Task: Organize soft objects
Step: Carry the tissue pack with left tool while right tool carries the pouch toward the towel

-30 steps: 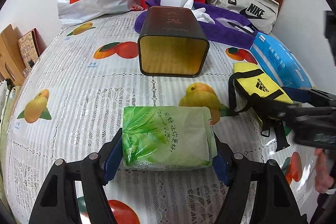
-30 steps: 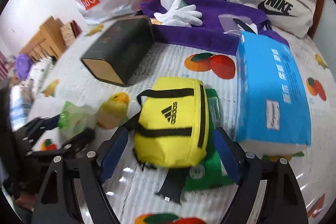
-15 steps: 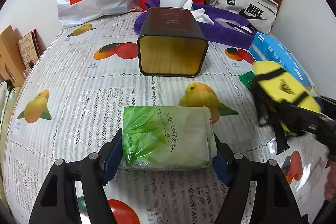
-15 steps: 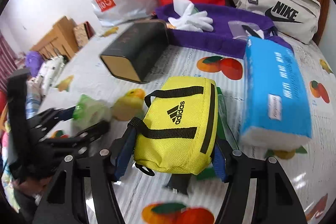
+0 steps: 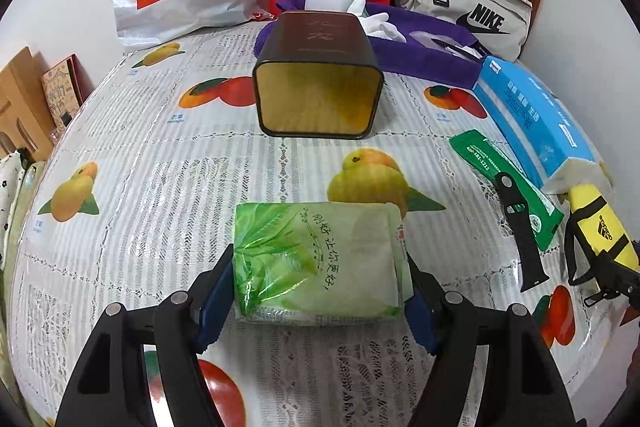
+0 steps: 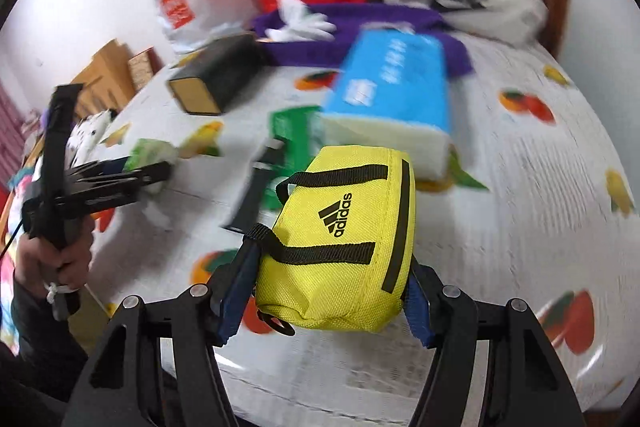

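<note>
Lifted clear of the tabletop (image 5: 152,155) since a second ago, the yellow Adidas pouch (image 6: 344,239) now hangs between the pads of the right gripper (image 6: 328,297), which is clamped on its two long sides; the green sachet (image 5: 504,179) and black strap (image 5: 520,231) it covered lie bare near the right edge. The left gripper (image 5: 320,291) has not moved: its jaws flank the green tissue pack (image 5: 316,259), pads at both short ends, though whether they squeeze or merely touch is hard to say. The pack lies flat, long axis across the jaws, dead ahead of the open-mouthed dark tin (image 5: 318,95) toward the far edge. The pouch sits nearer the blue tissue box (image 6: 392,83), probably off toward the right edge.
</note>
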### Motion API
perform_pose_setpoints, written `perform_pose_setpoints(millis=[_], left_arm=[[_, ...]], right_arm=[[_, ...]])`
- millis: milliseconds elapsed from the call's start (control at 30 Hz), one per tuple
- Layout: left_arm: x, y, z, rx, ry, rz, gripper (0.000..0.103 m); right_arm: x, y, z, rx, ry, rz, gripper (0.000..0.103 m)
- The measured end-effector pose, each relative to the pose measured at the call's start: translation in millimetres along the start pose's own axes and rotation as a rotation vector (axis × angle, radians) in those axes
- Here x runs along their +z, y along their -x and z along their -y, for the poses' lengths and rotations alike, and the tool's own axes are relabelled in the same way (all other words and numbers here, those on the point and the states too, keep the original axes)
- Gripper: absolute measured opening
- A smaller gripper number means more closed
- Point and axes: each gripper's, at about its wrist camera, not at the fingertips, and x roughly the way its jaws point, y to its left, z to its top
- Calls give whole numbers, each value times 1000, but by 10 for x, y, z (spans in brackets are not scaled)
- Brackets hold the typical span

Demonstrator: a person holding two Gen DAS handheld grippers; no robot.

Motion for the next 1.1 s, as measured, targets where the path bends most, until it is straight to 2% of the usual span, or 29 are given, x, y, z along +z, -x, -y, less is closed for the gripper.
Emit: perform_pose_setpoints(millis=[200, 567, 800, 1100], left_arm=[[9, -20, 71, 19, -7, 7, 71], [85, 162, 104, -18, 11, 27, 71], [228, 279, 126, -29, 27, 29, 71], [482, 441, 99, -62, 47, 52, 71]], right_arm=[[-70, -86, 119, 19, -26, 0, 65], [-97, 118, 79, 81, 6, 50, 65], [28, 270, 13, 135, 30, 76, 65], [315, 455, -36, 163, 56, 124, 65]])
